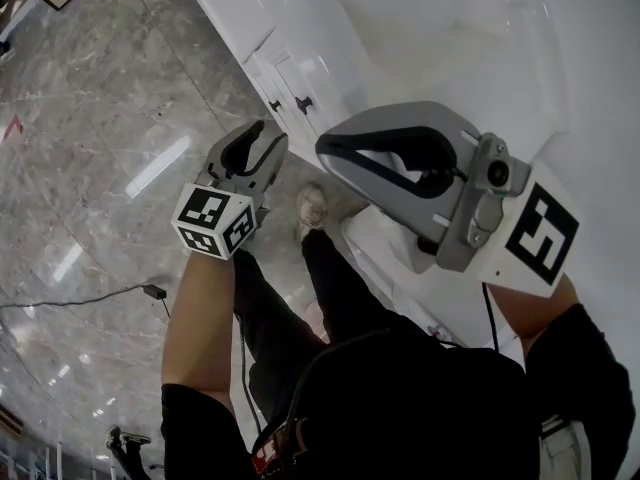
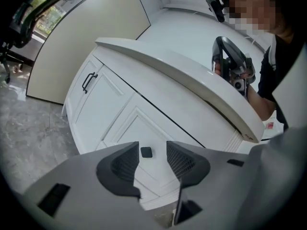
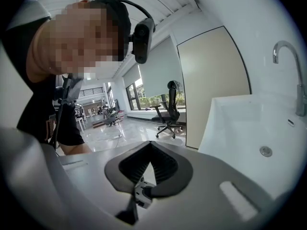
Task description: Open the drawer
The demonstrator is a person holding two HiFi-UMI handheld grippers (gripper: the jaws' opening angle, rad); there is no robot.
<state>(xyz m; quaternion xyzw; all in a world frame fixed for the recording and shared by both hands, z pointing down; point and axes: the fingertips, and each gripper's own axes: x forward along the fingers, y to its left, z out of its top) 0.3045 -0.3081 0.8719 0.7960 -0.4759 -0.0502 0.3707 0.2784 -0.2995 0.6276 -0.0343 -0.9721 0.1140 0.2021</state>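
Approach is the step in hand: the left gripper (image 2: 152, 148) hangs low before the white cabinet (image 2: 110, 109), jaws wide and empty. The small dark knob (image 2: 146, 152) shows between them, untouched — probably the drawer's, though the panel is hard to read. Next, advance level and close on it. The right gripper (image 3: 151, 147), jaws together on nothing, is raised above the counter (image 2: 182, 66).

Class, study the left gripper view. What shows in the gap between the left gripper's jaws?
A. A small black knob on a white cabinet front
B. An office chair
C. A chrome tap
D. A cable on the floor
A: the left gripper has its jaws apart, and the small black knob on the white cabinet front shows in the gap, with neither pad pressing on it.
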